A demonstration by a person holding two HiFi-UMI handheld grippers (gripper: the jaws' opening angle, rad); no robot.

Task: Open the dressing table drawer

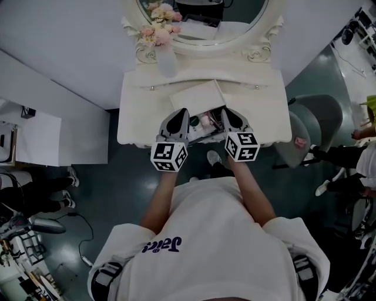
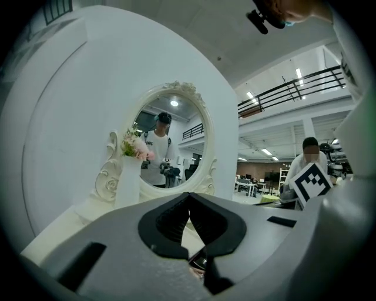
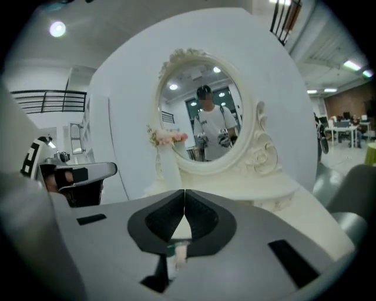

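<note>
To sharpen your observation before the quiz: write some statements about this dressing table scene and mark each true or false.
1. The drawer is open, with small items showing inside. True.
2. In the head view, the vase of pink flowers stands right of the oval mirror. False: it stands at the mirror's left.
3. The left gripper and the right gripper both have their fingers closed on nothing. True.
4. The grey chair is tucked under the dressing table. False: it stands off to the table's right.
</note>
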